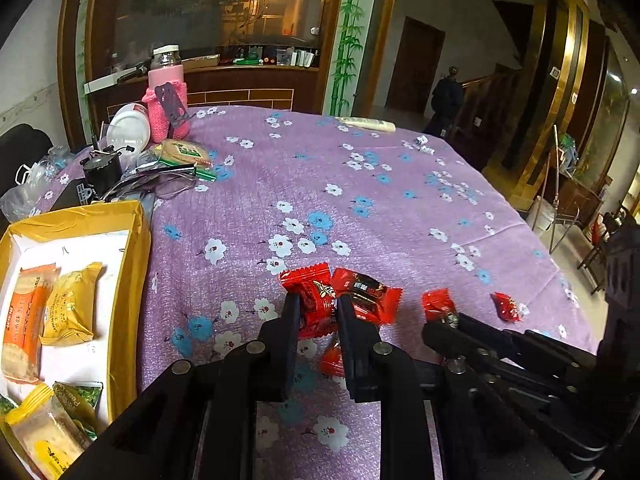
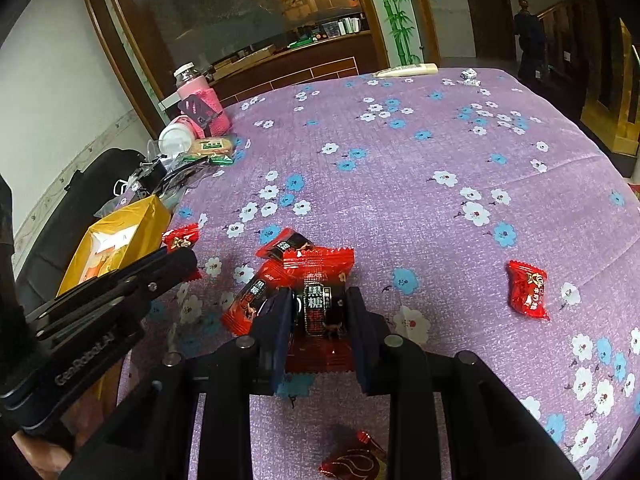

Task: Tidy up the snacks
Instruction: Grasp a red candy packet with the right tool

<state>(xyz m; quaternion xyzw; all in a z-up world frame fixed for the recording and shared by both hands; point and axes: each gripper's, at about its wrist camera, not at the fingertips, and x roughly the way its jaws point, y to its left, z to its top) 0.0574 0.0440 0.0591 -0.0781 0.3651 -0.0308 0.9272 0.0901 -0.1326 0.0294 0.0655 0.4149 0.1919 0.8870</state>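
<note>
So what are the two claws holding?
Left claw pinches a red candy across its middle. Right claw pinches a red-and-black candy by its sides.

Across from me the purple flowered tablecloth (image 1: 360, 200) covers the whole table. At its far left corner I see a jar in a pink knitted sleeve (image 1: 167, 96) with a white lid, standing upright, and a white plate (image 1: 129, 128) tilted on edge just beside it. Nearer, a small black cylinder (image 1: 102, 172) sits among clear plastic wrappings. At the far edge lies a pale rolled thing (image 1: 366, 123). Beyond the table, a painted bamboo panel (image 1: 350, 36) flanks a dark window, and a person (image 1: 447, 98) in dark clothes stands by a wooden door.
</note>
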